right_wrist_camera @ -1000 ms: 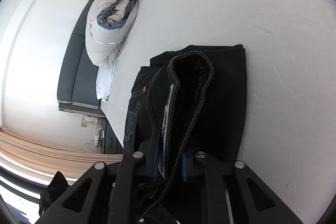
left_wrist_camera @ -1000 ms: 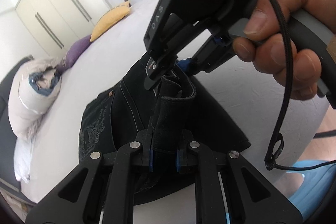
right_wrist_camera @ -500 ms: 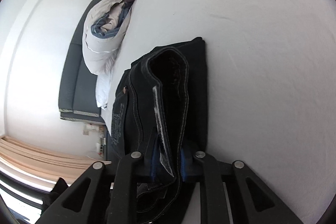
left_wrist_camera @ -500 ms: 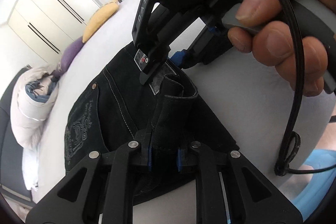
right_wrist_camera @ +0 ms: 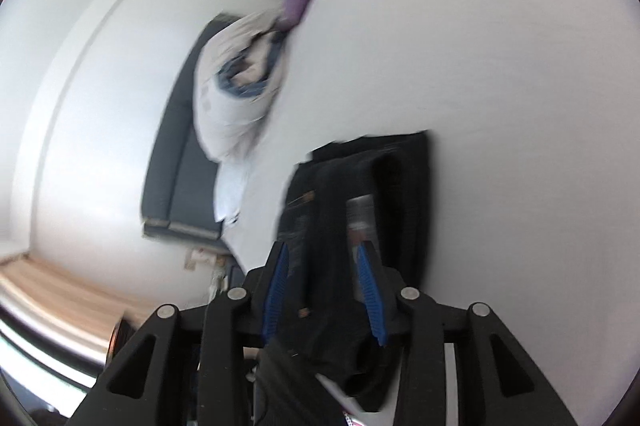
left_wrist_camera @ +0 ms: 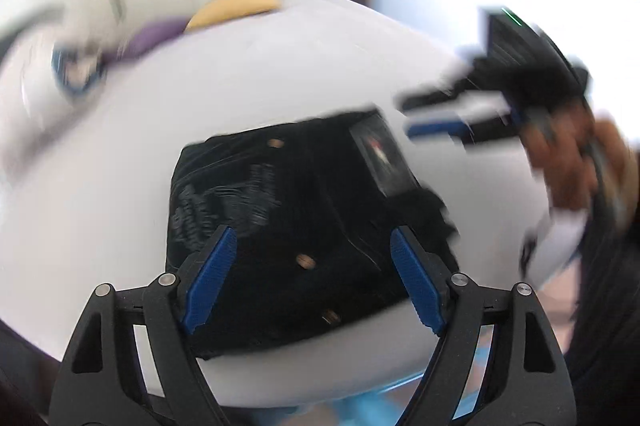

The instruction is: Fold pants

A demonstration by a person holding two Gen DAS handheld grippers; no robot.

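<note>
The folded black pants (left_wrist_camera: 304, 226) lie on the white bed (left_wrist_camera: 280, 74). The left gripper (left_wrist_camera: 316, 278) has just been opening and stands released above them. The right gripper (right_wrist_camera: 324, 290) has just been opening, with cloth between its pads; contact cannot be determined.

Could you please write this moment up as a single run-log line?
stage: release after fold | left gripper: open, jaws just opened, nothing gripped | right gripper: jaws just opening, waistband between | folded black denim pants: lying on white bed

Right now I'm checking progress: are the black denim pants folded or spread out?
Folded: the black denim pants lie as one compact, layered rectangle on the white bed.
</note>
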